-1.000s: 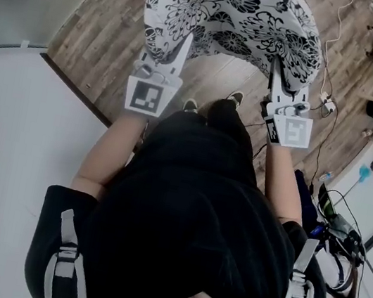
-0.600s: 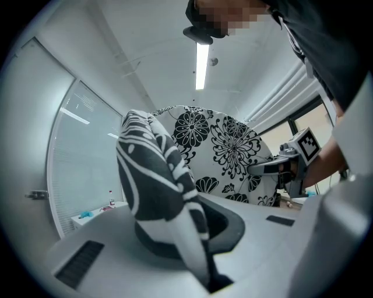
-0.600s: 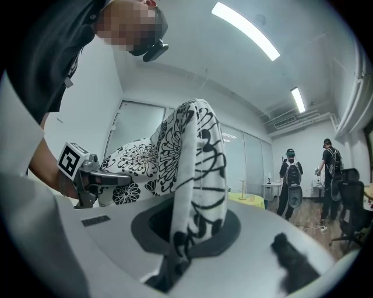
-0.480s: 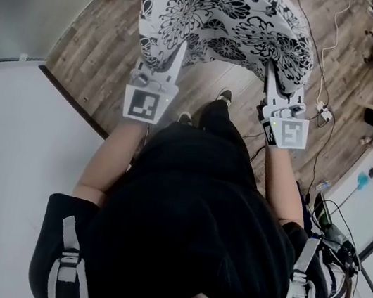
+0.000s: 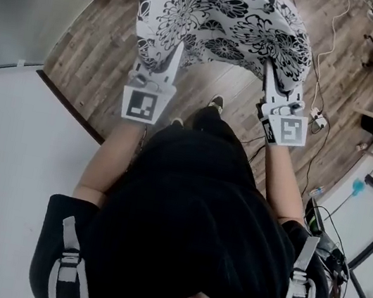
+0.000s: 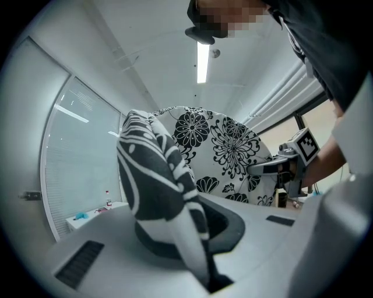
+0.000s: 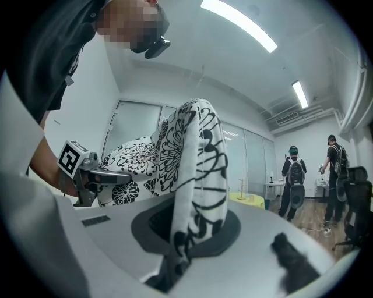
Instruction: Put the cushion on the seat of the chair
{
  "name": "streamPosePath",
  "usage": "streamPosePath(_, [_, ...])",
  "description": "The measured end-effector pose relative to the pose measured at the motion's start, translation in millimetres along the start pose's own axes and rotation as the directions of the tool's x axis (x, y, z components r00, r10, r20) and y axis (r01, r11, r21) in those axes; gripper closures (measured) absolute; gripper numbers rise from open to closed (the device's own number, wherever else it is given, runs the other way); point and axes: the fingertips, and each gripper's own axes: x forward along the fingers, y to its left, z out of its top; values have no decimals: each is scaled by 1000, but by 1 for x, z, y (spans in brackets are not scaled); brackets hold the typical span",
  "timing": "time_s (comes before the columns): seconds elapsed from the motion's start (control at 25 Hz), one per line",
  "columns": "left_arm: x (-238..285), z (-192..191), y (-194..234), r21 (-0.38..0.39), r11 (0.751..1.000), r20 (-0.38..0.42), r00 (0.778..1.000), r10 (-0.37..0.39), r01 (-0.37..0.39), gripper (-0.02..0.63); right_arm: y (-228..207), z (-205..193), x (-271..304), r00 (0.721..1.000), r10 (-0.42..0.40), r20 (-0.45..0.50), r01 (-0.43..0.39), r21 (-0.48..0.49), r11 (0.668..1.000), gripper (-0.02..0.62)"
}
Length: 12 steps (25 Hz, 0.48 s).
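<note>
Cushion (image 5: 228, 16) face-up, long axis left-right

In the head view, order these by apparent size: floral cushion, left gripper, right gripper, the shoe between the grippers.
Largest: floral cushion, by far.
Next: left gripper and right gripper, alike in size, so not ranked against each other.
Smallest: shoe, only partly visible.

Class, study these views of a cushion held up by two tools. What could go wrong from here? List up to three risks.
1. The left tool and the right tool each pinch only a thin fold at the edge of the cushion. The fabric could slip out, and the cushion would drop.
2. A corded power strip lies nearby on the floor, so it is probably a trip hazard.
</note>
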Motion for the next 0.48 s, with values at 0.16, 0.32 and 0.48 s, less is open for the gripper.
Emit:
streamPosePath(0.16, [0,-1,-2,-8,1000,7,1000,15,-15,580,-1,-17,-3,1000,22,-3,-22,-8,1000,569])
streamPosePath(0.32, [1,-3,0,4,1000,6,1000,22,-22,580,-2,-21,0,999,32,8,-32,-10,999,569])
streamPosePath(0.48, [2,-7,-1,16,999,14,999,41,-41,580,-3,-25,5,998,50,23,-50,-5,999,569])
